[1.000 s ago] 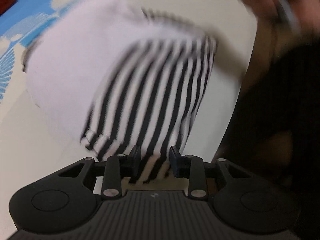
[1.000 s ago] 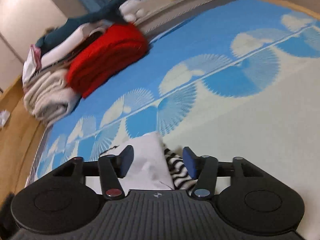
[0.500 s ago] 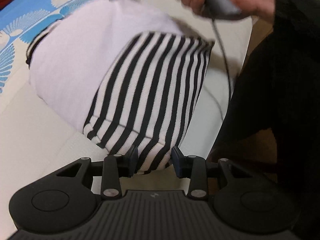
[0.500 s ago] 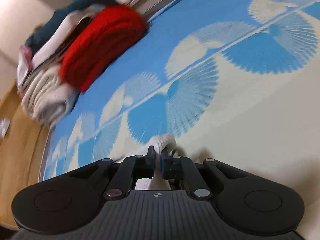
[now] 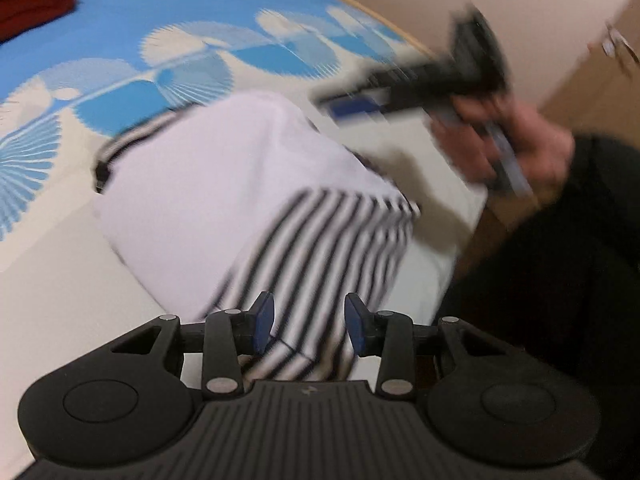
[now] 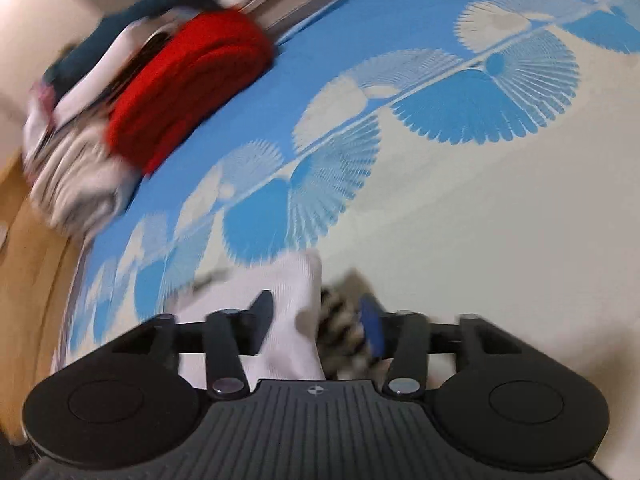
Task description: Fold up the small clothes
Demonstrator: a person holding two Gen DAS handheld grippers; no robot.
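A small garment, white with a black-and-white striped part, lies on the bed sheet. My left gripper is open, its jaws on either side of the striped end without pinching it. My right gripper is open over a white corner and a bit of striped cloth. In the left wrist view the right gripper shows blurred in a hand above the garment's far side.
The sheet is cream with blue fan patterns. A stack of folded clothes with a red piece on top stands at the far left edge. A wooden bed edge runs along the left. A dark-sleeved arm is to the right.
The right gripper was shut on the white cloth half a second ago and is now open. The left gripper stays open over the striped end. Both views shifted.
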